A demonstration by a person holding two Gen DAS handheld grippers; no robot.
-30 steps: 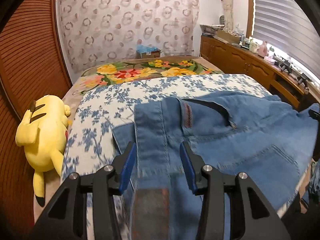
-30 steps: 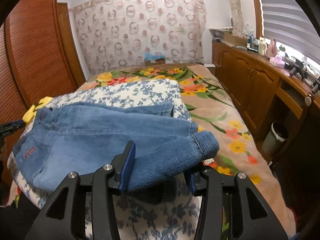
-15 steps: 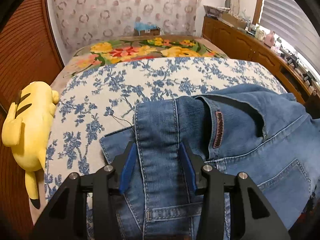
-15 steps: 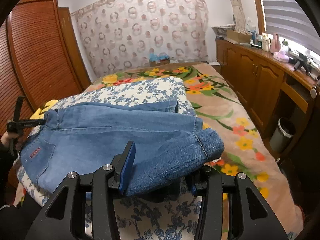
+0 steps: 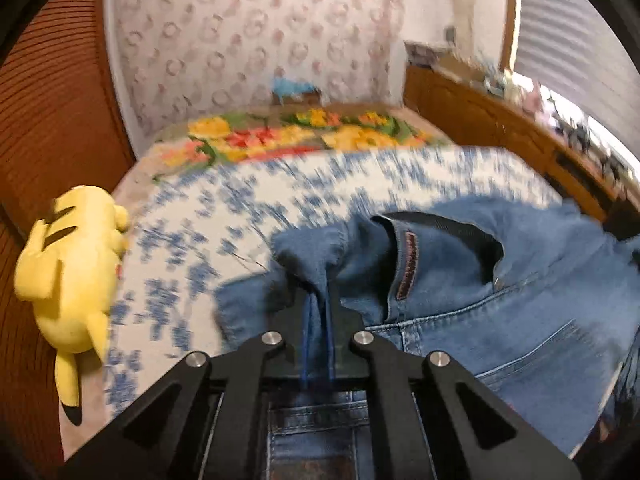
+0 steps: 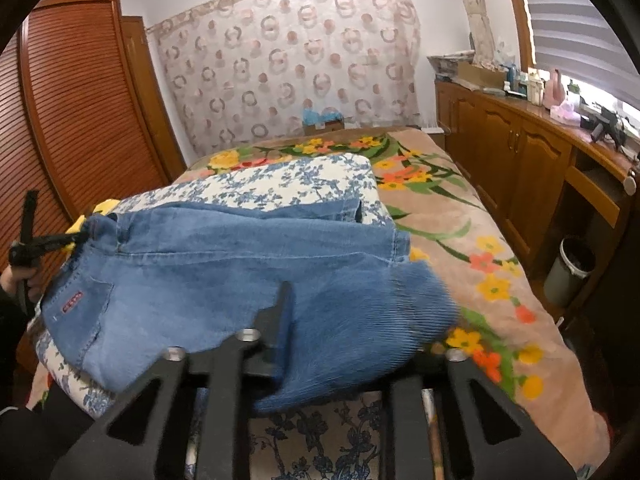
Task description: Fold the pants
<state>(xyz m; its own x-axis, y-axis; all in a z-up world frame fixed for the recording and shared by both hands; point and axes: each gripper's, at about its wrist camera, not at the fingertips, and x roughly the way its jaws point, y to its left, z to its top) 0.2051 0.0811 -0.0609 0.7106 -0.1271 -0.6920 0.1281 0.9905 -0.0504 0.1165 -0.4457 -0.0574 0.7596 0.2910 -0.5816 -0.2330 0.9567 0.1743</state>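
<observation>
Blue denim jeans (image 6: 224, 264), laid across the blue-and-white floral quilt (image 6: 288, 180) that covers the near part of a bed; beyond the quilt, a beige blanket with yellow and orange flowers (image 6: 460, 216) runs to the far end of the bed. Left of the quilt: a yellow Pikachu plush (image 5: 72, 264), lying against a slatted wooden wardrobe (image 6: 80, 120). Behind the bed: a curtain with a ring pattern (image 6: 288, 64) and a small box with a blue top (image 6: 322, 120). Right of the bed: a wooden cabinet run (image 6: 516, 156) carrying bottles and clutter under window blinds, with a grey waste bin (image 6: 570, 272) on the floor at its foot. Left gripper (image 5: 318, 320): fingers drawn together and clamped on a bunched fold of the waistband, denim rising in a peak between them; brown leather waist patch (image 5: 408, 268) just right of the grip, back pocket further right. Right gripper (image 6: 340, 320): the left finger (image 6: 280, 320) shows above the cloth, the other is hidden under the motion-blurred leg end draped over it; grip state cannot be told. Jeans span from waistband at the quilt's left edge to leg hems at its right edge.
</observation>
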